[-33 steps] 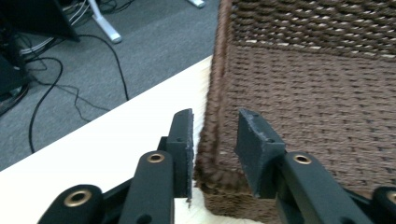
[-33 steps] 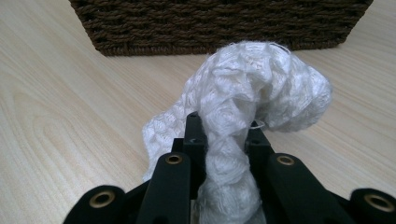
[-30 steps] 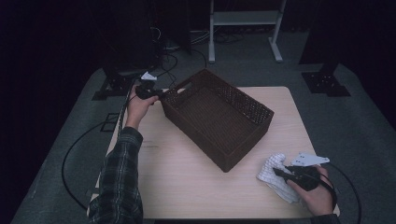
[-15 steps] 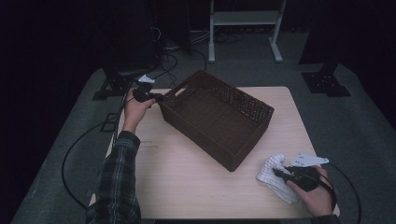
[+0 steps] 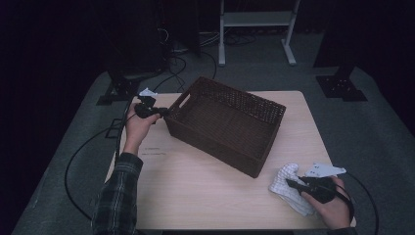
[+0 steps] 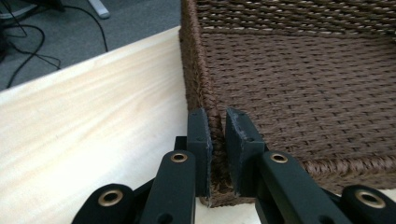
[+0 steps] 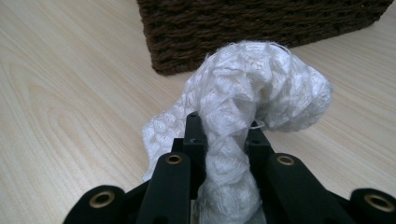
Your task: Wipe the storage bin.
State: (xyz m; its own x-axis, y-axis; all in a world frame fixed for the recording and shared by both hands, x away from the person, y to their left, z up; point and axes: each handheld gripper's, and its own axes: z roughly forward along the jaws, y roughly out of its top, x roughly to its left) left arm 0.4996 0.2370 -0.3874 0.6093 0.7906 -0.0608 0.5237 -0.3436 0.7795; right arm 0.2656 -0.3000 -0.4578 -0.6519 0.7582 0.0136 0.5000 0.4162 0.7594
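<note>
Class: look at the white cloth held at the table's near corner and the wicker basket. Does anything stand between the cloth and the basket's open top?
Nothing visible does. The white cloth is pinched in the right hand-held gripper; bare table lies between it and the wicker basket. The cloth must clear only the basket's own near wall. The left hand-held gripper clamps the far-left rim.

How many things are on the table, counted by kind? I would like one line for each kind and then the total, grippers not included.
Basket: 1, brown, woven, with the left gripper clamped on its wall.
Cloth: 1, white, held by the right gripper.
Total: 2
</note>
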